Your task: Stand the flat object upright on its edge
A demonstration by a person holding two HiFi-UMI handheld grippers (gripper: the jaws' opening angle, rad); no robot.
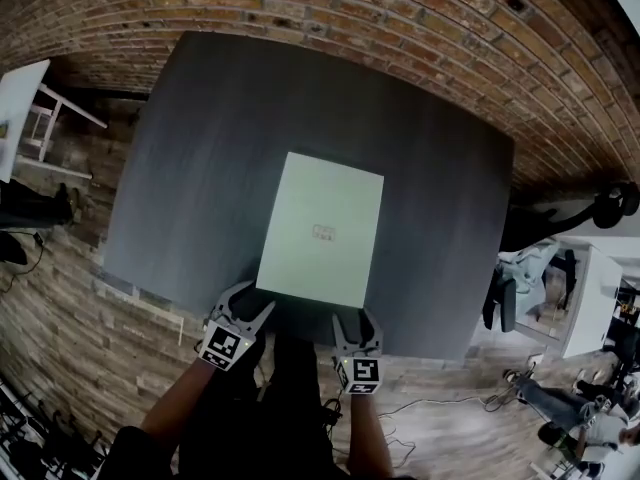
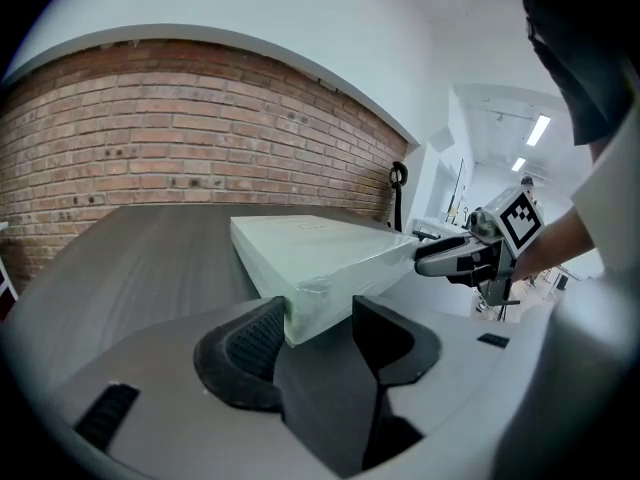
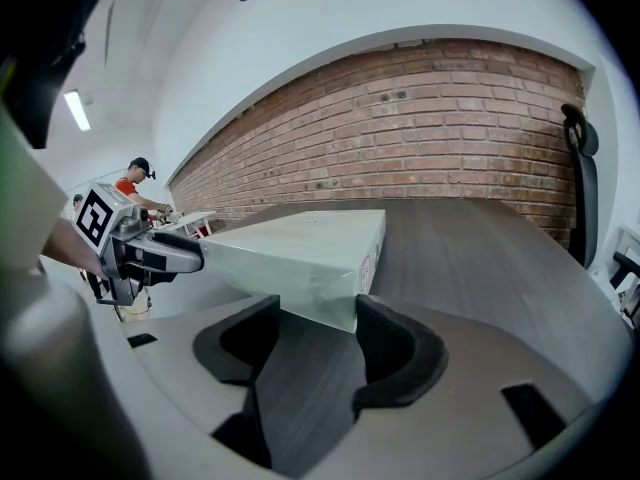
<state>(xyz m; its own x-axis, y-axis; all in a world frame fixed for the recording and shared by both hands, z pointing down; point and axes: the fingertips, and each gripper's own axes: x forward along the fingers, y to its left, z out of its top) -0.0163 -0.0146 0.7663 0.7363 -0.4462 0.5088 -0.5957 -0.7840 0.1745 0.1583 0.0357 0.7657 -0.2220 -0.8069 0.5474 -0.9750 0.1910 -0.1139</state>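
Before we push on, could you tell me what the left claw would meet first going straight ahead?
The pale green box: its near corner already sits between the left claw's open jaws.

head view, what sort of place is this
Probably an office or lab workspace: an exposed red brick wall behind the dark grey table, with a white desk and a black office chair off to the side.

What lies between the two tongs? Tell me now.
In the head view, only the near edge of the box and bare table lie between the left tongs and right tongs.
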